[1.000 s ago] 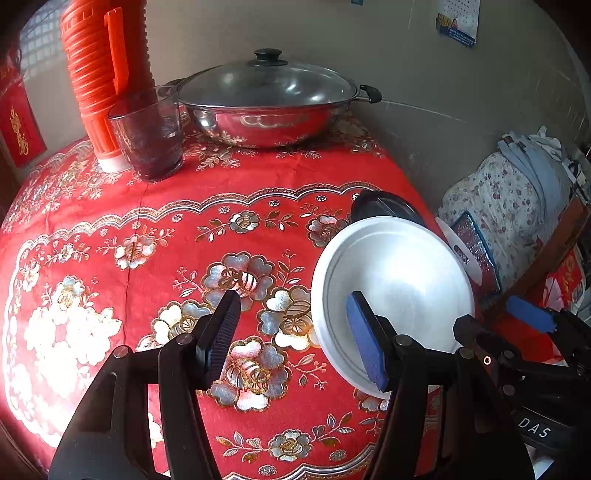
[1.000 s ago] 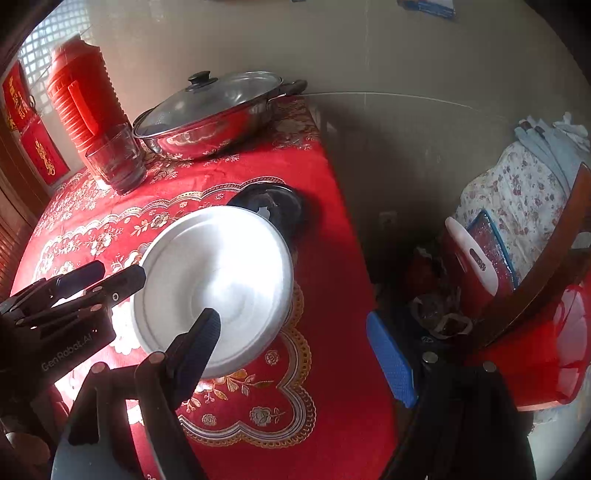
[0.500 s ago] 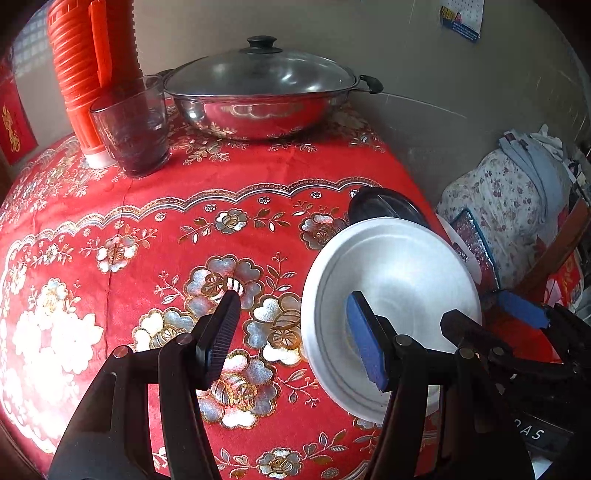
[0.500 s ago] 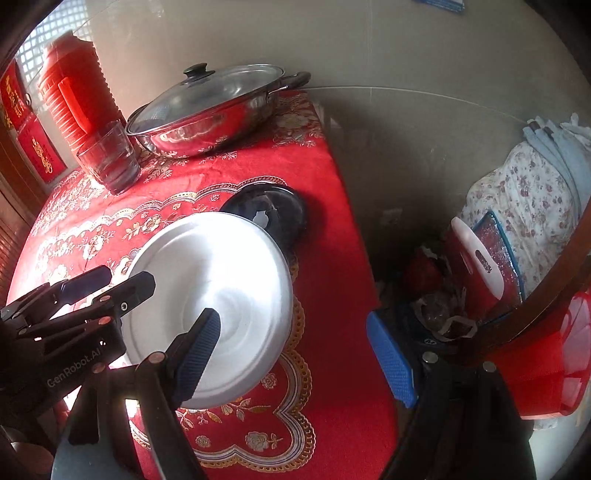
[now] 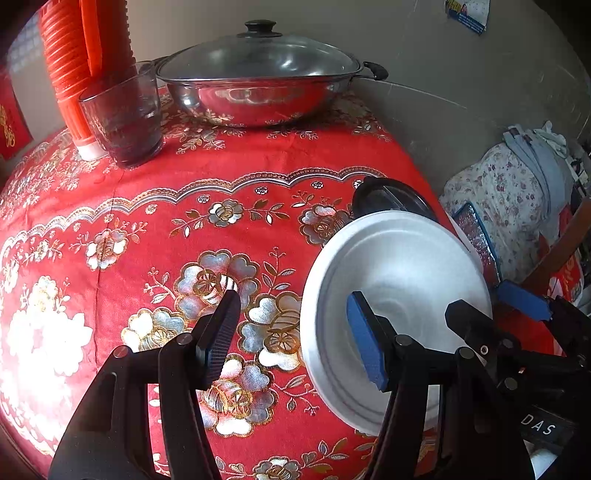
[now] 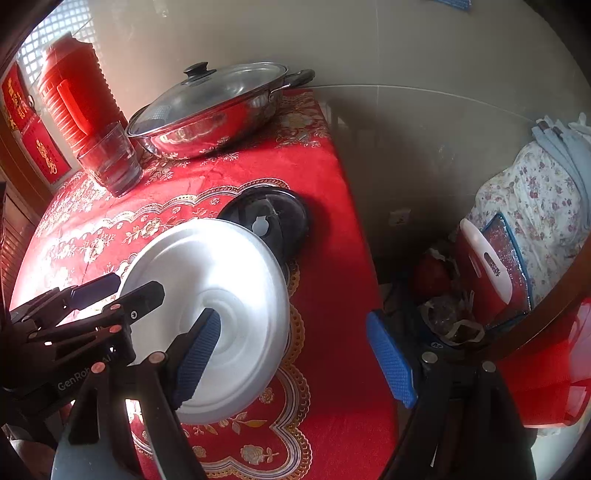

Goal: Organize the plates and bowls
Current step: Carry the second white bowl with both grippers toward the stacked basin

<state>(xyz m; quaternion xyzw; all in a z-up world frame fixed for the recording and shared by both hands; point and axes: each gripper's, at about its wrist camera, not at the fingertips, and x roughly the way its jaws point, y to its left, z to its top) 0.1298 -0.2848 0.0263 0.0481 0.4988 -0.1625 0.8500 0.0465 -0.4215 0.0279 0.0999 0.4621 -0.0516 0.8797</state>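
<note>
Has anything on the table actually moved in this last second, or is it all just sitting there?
Nothing on the table shifted. The white plate lies flat beside the black lid, and the pot and glass stand unmoved. Both the left gripper and the right gripper hang open, gripping nothing.

Daylight from the left blows out the tablecloth there; fisheye edges curve and darken.

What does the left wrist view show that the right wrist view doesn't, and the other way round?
Only the left wrist view: the poster high on the wall. Only the right wrist view: the black round lid's whole top with its white tab, and a wall socket. Both share the white plate, lidded steel pan, drinking glass, red flask, and both hand-held grippers, open.
</note>
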